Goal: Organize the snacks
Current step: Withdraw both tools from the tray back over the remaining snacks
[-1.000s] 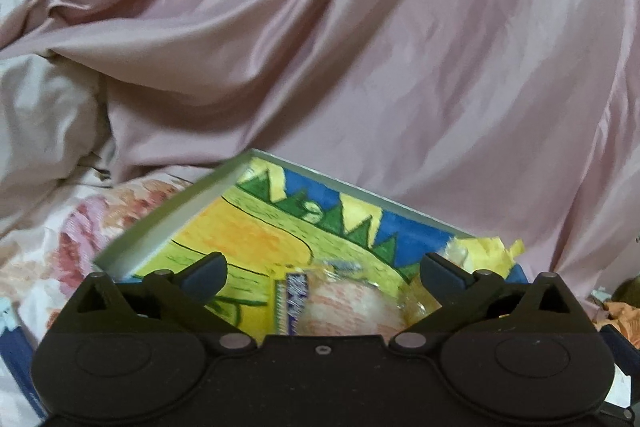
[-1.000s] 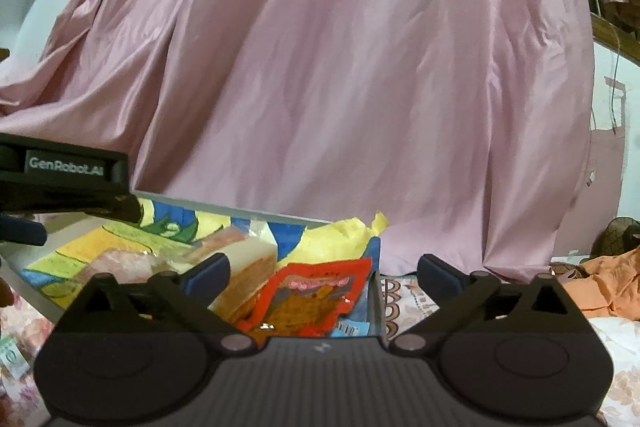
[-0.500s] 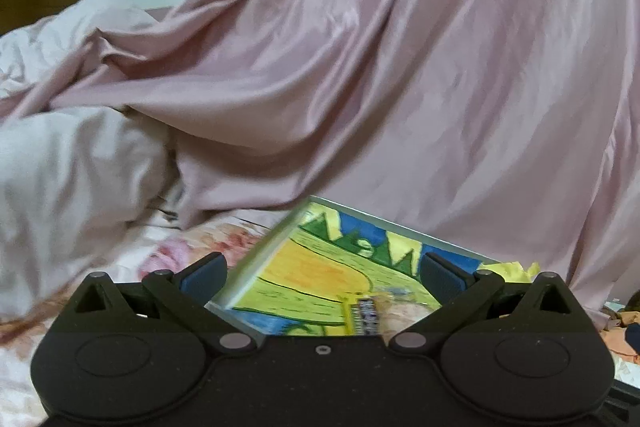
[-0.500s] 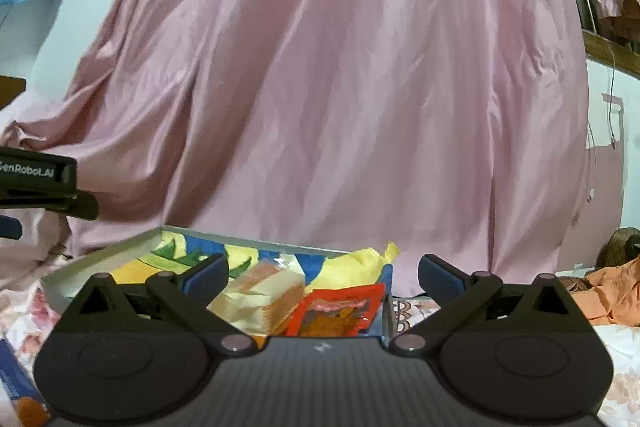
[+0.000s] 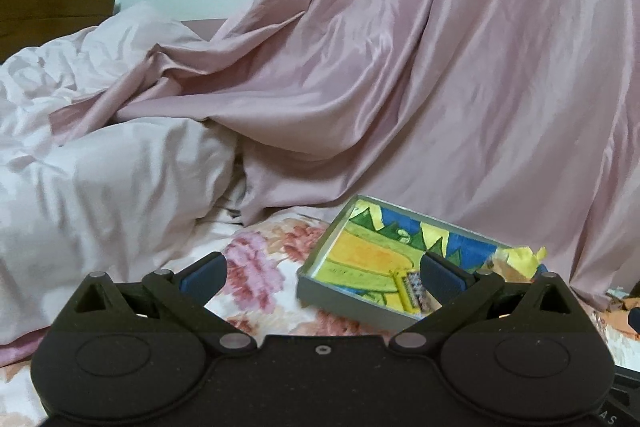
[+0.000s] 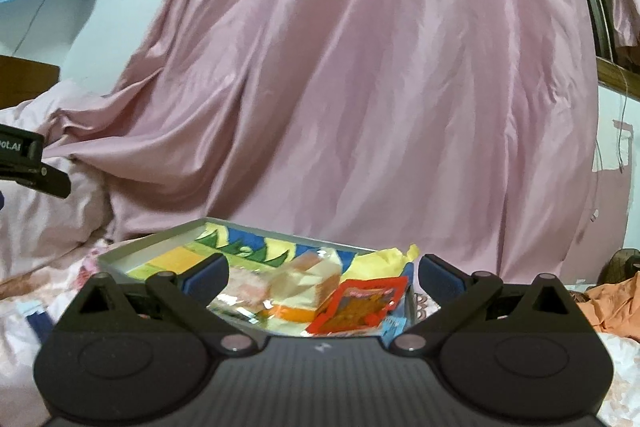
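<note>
Left gripper [image 5: 322, 273] and right gripper [image 6: 323, 273] held jaws apart, empty; snack packets [image 6: 356, 303] seen piled in painted tray [image 6: 132, 253].

Pink satin drape [image 5: 440, 67] hangs over a floral bedsheet [image 5: 260, 267].

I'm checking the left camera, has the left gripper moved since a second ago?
Yes. The left gripper pulled back and swung left: the tray now sits smaller, off to its right.

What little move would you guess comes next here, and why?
Probably the left gripper swings left to look for loose snacks: both grippers are open and empty, and the tray already holds a red packet and a clear-wrapped cake. The right gripper hangs over it.
</note>
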